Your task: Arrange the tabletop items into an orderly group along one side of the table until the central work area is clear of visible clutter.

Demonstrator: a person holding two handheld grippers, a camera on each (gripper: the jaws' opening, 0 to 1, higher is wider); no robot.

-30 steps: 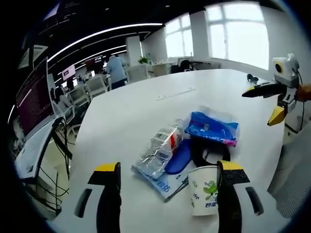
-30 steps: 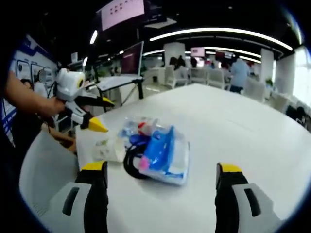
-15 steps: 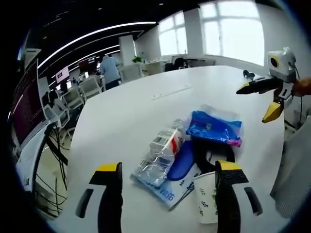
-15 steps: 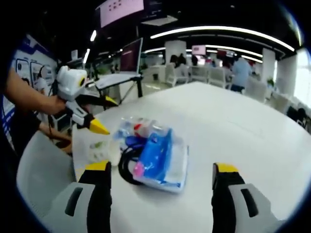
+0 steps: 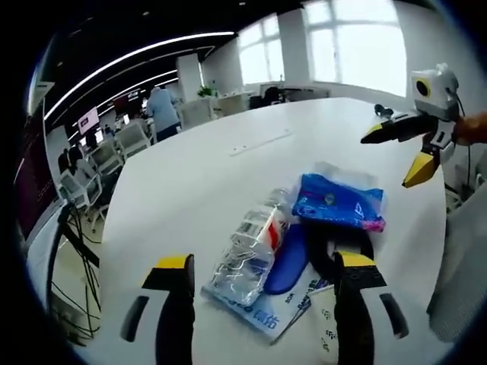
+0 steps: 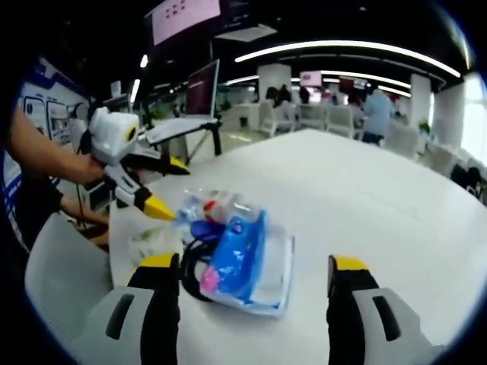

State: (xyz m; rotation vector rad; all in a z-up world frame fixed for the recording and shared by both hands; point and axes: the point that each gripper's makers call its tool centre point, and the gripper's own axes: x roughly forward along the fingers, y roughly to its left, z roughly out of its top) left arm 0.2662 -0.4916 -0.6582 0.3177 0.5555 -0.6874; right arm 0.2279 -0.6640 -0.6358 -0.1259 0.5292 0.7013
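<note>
My left gripper [image 5: 262,304] hangs open above the clutter pile: a crushed clear bottle [image 5: 249,243], a blue packet [image 5: 338,201] and a paper cup [image 6: 156,237], all touching near the white table's [image 5: 228,171] rounded edge closest to me. My right gripper [image 6: 251,304], jaws spread and holding nothing, faces the same pile from the other side. The slick bottle could squirt out of a pinch, and the light cup could tip or get nudged off that near edge. Beyond the pile the tabletop runs wide and bare
</note>
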